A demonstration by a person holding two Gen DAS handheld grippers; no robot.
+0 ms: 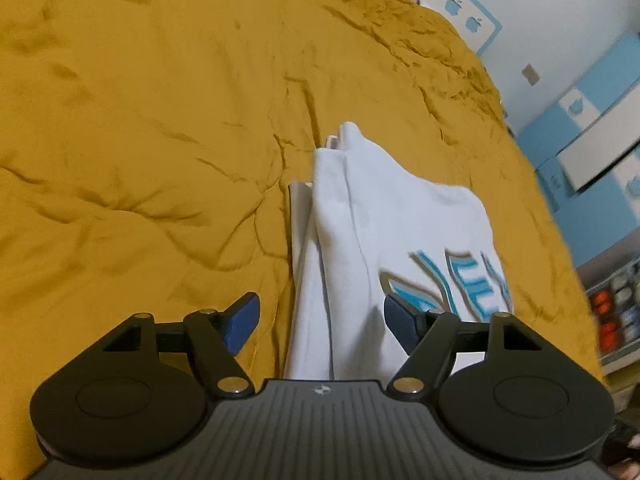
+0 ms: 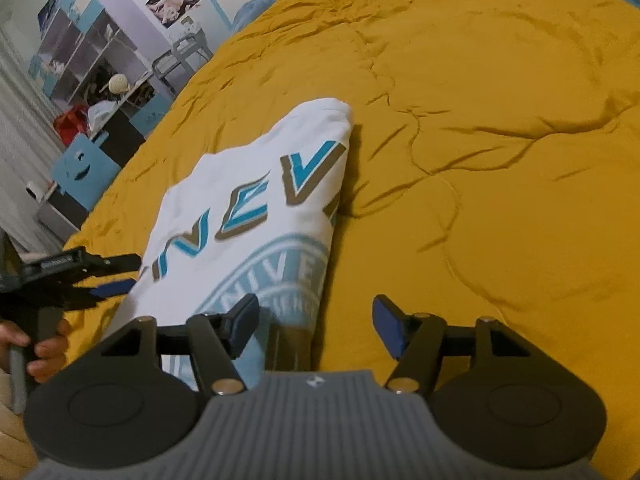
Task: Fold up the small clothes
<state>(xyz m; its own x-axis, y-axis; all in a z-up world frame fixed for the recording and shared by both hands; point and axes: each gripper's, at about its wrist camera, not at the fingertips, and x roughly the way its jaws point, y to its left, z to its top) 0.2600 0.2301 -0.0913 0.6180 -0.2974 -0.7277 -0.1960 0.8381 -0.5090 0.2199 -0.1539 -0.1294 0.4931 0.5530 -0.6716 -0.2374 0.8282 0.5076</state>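
A white shirt (image 1: 384, 236) with blue and brown lettering lies folded into a narrow strip on a mustard-yellow bedspread (image 1: 140, 120). My left gripper (image 1: 320, 320) is open just above the shirt's near left edge, holding nothing. In the right wrist view the same shirt (image 2: 256, 200) shows its lettering and a round blue crest. My right gripper (image 2: 316, 324) is open over the shirt's near right edge, its left finger above the cloth and its right finger above the bedspread (image 2: 480, 140). The left gripper (image 2: 100, 280) also shows at the shirt's left side, held by a hand.
The bed's edge runs on the right of the left wrist view, with a blue and white wall (image 1: 560, 40) and a shelf (image 1: 616, 304) beyond. In the right wrist view, shelves, a blue chair (image 2: 80, 164) and clutter stand past the bed's left edge.
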